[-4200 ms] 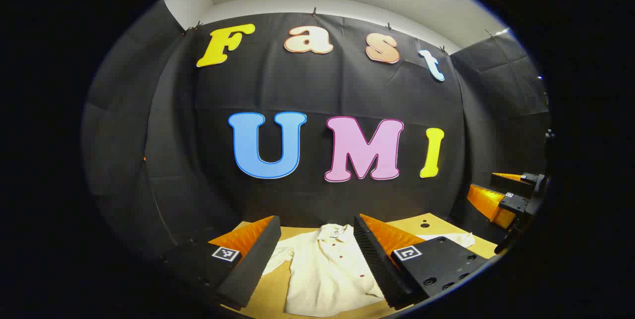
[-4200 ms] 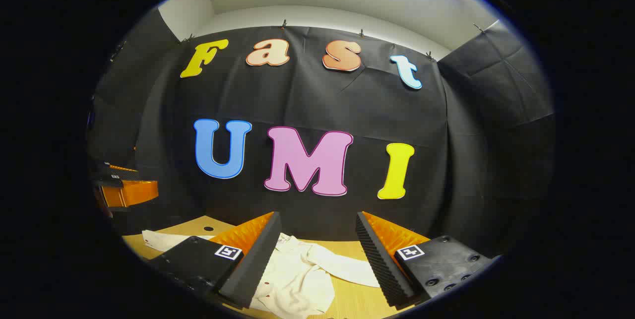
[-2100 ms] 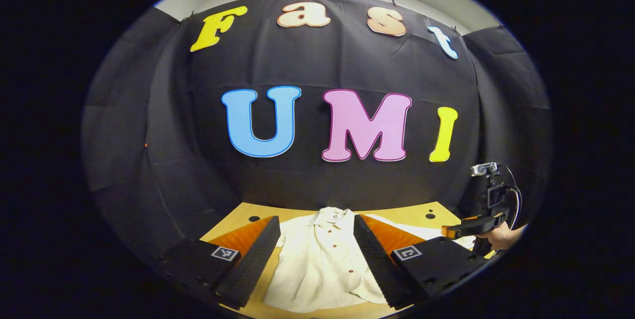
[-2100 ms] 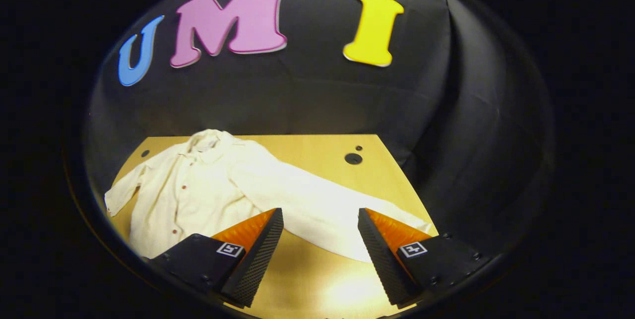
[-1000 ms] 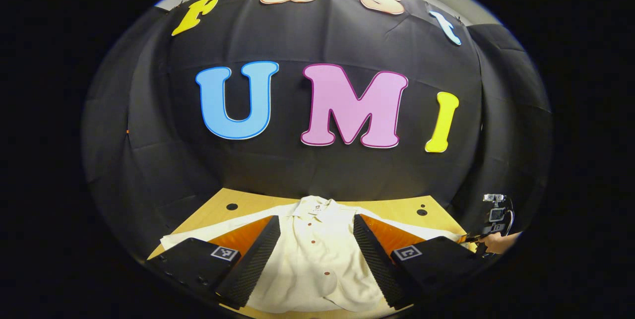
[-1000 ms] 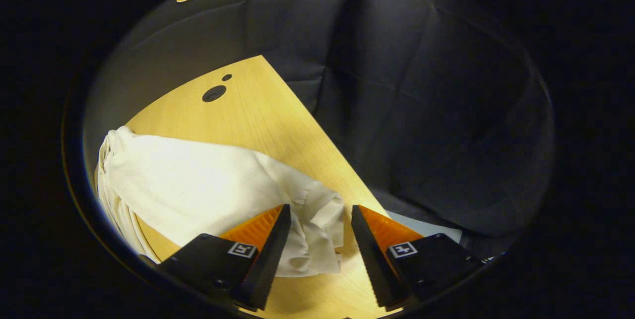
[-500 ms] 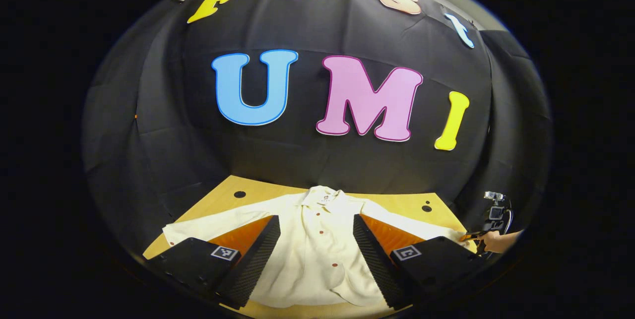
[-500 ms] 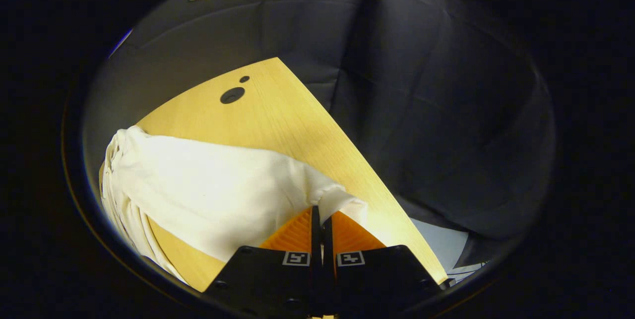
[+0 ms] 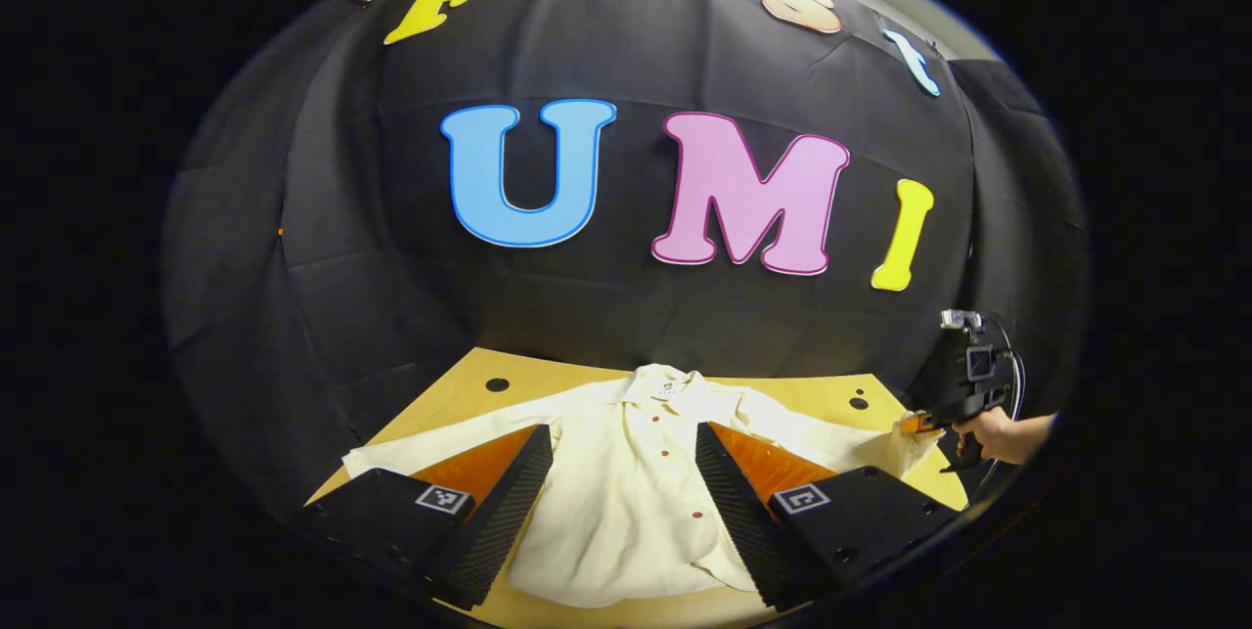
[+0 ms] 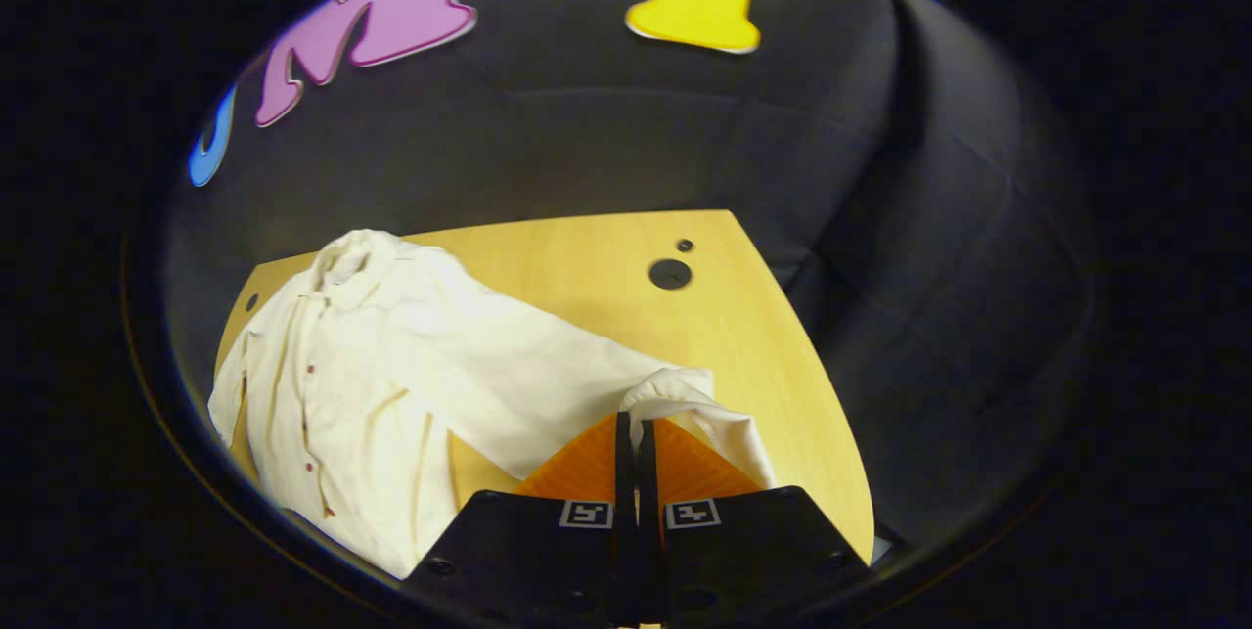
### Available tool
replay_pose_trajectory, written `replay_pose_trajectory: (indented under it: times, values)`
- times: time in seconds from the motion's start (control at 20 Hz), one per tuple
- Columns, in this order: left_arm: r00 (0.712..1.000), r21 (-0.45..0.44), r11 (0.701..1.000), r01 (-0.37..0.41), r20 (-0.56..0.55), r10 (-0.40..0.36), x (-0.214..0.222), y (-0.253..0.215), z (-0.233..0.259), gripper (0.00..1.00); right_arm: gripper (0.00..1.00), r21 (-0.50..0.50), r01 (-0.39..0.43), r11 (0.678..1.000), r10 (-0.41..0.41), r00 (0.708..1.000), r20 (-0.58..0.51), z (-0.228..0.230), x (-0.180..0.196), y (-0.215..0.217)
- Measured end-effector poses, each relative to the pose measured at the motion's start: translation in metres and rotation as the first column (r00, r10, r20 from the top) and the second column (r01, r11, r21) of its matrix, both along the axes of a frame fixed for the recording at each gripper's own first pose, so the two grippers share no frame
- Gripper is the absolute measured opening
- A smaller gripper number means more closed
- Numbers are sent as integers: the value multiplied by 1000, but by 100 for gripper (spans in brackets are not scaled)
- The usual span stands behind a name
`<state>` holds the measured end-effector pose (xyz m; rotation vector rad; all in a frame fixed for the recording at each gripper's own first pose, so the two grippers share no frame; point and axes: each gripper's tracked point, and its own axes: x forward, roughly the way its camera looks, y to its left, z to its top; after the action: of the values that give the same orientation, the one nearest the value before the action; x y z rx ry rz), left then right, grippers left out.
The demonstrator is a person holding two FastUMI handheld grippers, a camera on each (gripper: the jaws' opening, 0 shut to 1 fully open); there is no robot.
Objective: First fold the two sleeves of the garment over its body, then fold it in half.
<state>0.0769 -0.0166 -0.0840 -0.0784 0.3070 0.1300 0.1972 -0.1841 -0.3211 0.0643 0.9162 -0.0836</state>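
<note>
R tongs [image 10: 636, 426] clenched on shirt [image 10: 391, 365] cuff [image 10: 685, 399]; L tongs [image 9: 623, 472] released above shirt body. Fabric looks light, limp, prob. droops; cuff seems best hold. Tabletop [image 10: 587, 257] bare beyond.

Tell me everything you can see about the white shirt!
The shirt is cream-white, of soft wrinkly cloth, with a collar at the far end and small dark buttons down the front. It lies face up on the wooden table, both long sleeves spread out sideways. The right gripper is shut on the cuff of one sleeve, lifting it a little. The left gripper hangs open above the shirt's body.
</note>
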Motion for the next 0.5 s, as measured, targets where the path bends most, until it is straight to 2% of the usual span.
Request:
replay_pose_trajectory:
  times: [0.25,0.5]
  values:
    - [1000,37,999,-17,19,17,2,43,-4,96,5,66,-173,983,168,983,81,43,47,126]
    - [999,58,998,-24,23,23,-2,87,-13,96,5,72,-333,940,325,940,100,58,58,246]
